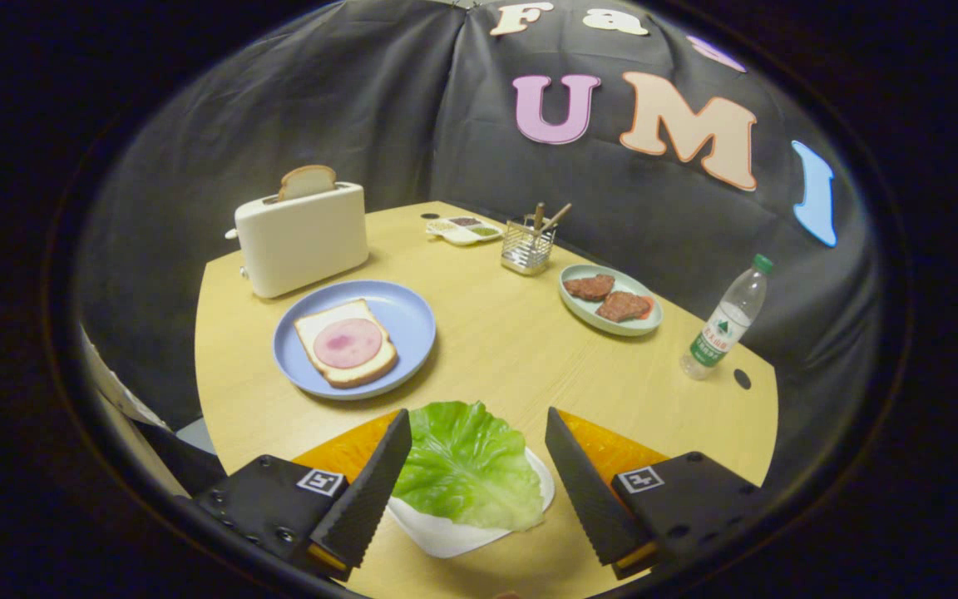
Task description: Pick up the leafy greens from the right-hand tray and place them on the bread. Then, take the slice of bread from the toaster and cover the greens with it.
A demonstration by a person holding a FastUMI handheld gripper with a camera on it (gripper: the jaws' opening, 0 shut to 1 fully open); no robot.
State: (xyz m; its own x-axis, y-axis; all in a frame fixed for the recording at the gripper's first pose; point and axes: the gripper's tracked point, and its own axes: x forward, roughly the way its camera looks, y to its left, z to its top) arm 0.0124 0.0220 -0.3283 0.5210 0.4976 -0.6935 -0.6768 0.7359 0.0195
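Between the spread, empty fingers (479, 470), one lettuce leaf (466, 466), beyond, one ham-topped bread slice (346, 343), one toaster (303, 237)

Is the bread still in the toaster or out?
In: the bread slice pokes up from the toaster. The open gripper straddles the lettuce.

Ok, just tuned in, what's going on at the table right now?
A person is holding the tool over the lettuce leaf, which lies on a small white tray. The fingers are open on either side of the leaf and not touching it. Beyond them, a slice of bread with ham waits on the blue plate. Another bread slice stands in the toaster. Nothing has been stacked yet.
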